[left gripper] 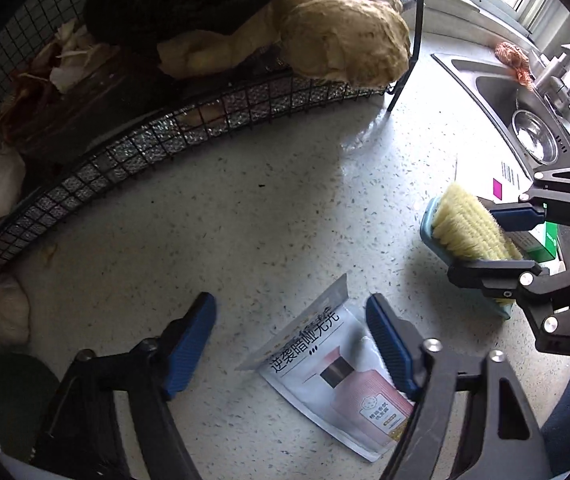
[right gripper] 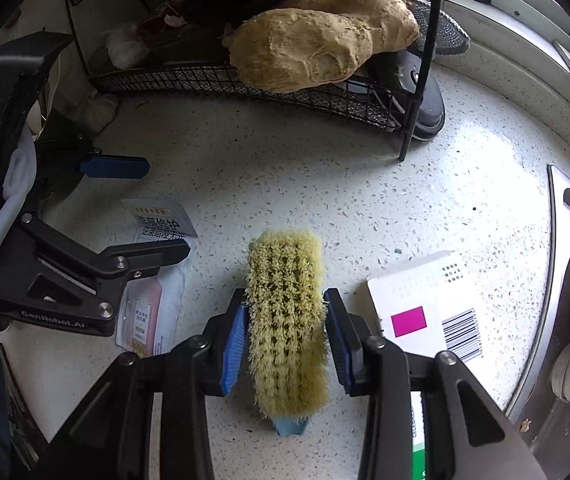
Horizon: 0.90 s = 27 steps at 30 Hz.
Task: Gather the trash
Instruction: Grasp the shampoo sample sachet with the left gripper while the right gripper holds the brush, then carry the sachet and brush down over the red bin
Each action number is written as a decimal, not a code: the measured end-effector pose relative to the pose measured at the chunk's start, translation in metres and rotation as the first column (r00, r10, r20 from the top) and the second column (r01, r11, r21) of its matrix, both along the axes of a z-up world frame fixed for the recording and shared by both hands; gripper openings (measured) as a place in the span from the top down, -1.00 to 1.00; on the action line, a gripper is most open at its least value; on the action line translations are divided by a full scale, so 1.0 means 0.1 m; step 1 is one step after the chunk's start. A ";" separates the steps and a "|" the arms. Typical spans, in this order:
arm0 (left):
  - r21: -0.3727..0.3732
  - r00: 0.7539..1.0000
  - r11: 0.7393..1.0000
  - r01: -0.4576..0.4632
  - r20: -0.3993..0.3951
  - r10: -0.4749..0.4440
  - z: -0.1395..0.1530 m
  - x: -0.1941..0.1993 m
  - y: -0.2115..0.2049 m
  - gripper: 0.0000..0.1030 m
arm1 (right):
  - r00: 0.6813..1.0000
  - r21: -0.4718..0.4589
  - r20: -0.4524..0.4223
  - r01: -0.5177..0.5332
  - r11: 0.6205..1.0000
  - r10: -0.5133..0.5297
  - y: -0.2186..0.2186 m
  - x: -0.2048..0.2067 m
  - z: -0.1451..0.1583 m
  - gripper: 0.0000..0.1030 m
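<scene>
Sachet (left gripper: pixel 337 376) lies flat on the worktop (left gripper: pixel 265 220), partly between the left claw's (left gripper: pixel 291 344) parted, empty jaws; right claw (right gripper: pixel 285 336) clamps a brush (right gripper: pixel 285 320).

A flat white sachet (left gripper: pixel 337 380) with black Chinese print and a pink jar picture lies on the speckled counter, low centre of the left view. A white carton (right gripper: pixel 425 304) with a magenta square and barcode lies flat at lower right of the right view, beside the sink rim
</scene>
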<state>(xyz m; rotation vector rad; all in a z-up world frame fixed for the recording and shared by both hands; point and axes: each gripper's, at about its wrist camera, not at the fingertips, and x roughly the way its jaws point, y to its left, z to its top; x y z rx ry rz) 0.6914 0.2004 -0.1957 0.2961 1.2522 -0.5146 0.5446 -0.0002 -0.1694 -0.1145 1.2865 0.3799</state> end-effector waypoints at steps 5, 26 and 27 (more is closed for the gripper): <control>-0.023 1.000 1.000 0.002 0.019 -0.002 0.06 -0.09 -0.01 0.60 | 1.000 0.020 -0.006 -0.009 1.000 0.009 -0.01 0.00 -0.11 0.31; -0.067 0.938 0.950 -0.304 0.155 0.311 0.76 -1.85 -0.45 0.99 | 0.984 0.114 0.156 -0.107 0.988 0.089 -0.28 -0.83 0.56 0.31; -0.059 0.934 0.948 -0.311 0.164 0.317 0.81 -1.94 -0.45 0.99 | 0.981 0.113 0.171 -0.111 0.987 0.091 -0.30 -0.95 0.61 0.31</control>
